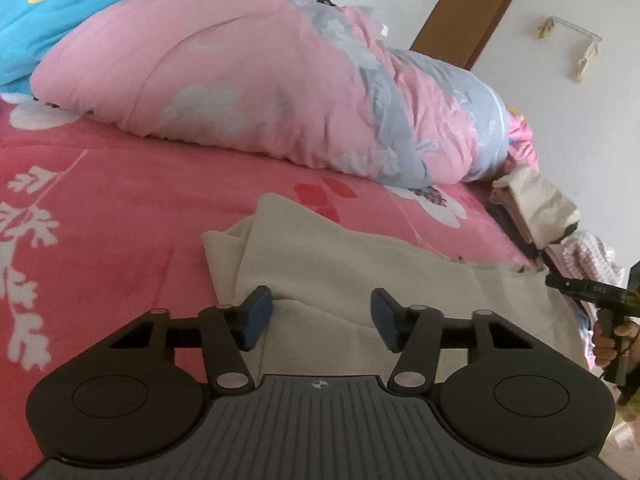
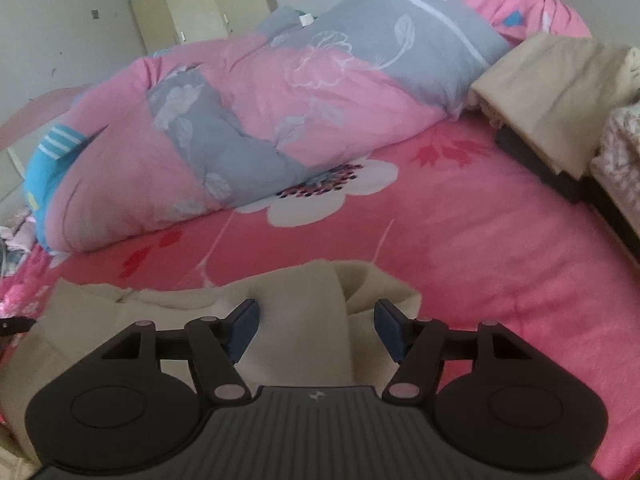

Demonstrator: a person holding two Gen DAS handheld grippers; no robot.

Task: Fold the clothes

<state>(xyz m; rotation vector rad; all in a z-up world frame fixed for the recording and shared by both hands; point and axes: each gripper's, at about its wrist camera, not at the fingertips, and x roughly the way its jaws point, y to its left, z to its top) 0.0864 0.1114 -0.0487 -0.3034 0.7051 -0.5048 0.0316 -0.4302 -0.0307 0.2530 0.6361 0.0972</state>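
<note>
Tongs on both sides stand apart over the beige garment on the bed: left tongs and right tongs grip nothing. Looks like the grab before a fold; next, each must pinch an edge cleanly.

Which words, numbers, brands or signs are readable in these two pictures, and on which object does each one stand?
Light digits on the right gripper, seen at the right edge of the left wrist view: too small and blurred to read.
Small round crosshair sign on the left gripper housing: a mark, no letters.
Small pale logo on the right gripper housing in its own view: blurred, unreadable.
Beige garment, quilt, bedsheet: no text.
</note>
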